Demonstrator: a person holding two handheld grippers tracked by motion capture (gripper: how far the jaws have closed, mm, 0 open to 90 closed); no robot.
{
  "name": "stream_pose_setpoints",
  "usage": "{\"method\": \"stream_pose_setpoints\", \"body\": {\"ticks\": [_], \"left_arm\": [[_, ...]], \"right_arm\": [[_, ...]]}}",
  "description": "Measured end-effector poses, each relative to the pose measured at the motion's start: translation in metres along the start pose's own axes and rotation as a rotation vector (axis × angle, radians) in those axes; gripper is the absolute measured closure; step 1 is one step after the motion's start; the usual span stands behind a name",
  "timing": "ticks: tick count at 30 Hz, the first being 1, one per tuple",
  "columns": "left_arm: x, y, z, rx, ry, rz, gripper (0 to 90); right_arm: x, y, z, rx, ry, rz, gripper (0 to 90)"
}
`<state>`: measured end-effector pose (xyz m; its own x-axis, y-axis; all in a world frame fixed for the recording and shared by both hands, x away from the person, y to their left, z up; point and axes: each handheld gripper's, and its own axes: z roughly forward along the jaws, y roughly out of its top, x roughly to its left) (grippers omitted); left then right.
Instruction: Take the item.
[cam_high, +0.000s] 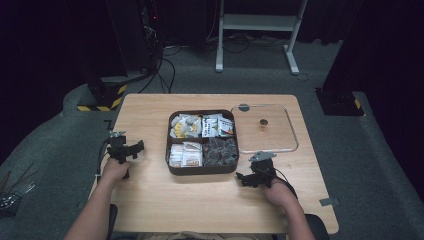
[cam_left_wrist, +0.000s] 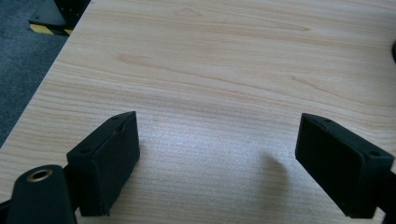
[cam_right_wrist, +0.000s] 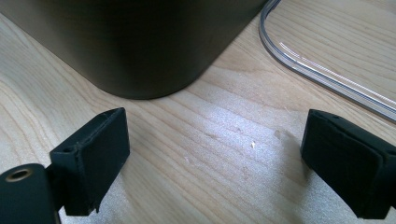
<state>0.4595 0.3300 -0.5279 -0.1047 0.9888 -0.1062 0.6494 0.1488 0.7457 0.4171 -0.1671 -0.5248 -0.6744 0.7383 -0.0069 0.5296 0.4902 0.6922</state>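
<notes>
Light wood table (cam_high: 210, 200), grey carpet (cam_high: 380, 180) around, dark room; both grippers' fingers wide apart, empty.

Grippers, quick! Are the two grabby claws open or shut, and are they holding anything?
Left gripper: open, holding nothing, over bare table.
Right gripper: open, holding nothing, near the dark box.

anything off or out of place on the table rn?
Nothing spilled or damaged. The brown compartment box sits square with its snack packets inside. Its clear lid lies flat on the table to the box's right, so the box is open. The left gripper and right gripper are open and empty.
</notes>
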Motion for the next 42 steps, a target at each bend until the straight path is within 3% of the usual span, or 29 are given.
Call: {"method": "stream_pose_setpoints", "body": {"ticks": [5,8,11,18,27,31,33,38,42], "left_arm": [[-0.001,0.000,0.001,0.002,0.010,0.004,14.0],[-0.010,0.002,0.005,0.039,0.063,0.090,11.4],[-0.015,0.003,0.006,0.043,0.045,0.114,11.6],[-0.016,0.003,0.006,0.038,0.026,0.127,15.6],[-0.017,0.007,-0.002,0.071,-0.026,0.119,19.3],[-0.015,0.014,-0.005,0.130,-0.067,0.156,22.2],[-0.014,0.016,-0.008,0.119,-0.113,0.162,22.0],[-0.017,0.020,-0.015,0.091,-0.182,0.115,23.4],[-0.019,0.024,-0.020,0.067,-0.194,0.161,23.3]], "right_arm": [[0.000,0.000,0.000,-0.001,0.000,-0.001,7.9],[0.000,0.000,0.000,-0.001,0.000,-0.002,7.9],[0.000,0.000,0.000,-0.001,0.000,-0.001,7.9],[0.000,0.000,0.000,0.000,0.001,-0.001,7.8],[0.000,0.001,0.001,0.001,0.003,-0.003,7.8],[-0.001,0.002,0.002,0.000,0.003,-0.006,7.8],[-0.001,0.002,0.002,0.001,0.004,-0.005,7.8],[-0.001,0.002,0.002,0.001,0.004,-0.001,7.8],[-0.001,0.002,0.002,0.002,0.004,0.000,7.8]]}}
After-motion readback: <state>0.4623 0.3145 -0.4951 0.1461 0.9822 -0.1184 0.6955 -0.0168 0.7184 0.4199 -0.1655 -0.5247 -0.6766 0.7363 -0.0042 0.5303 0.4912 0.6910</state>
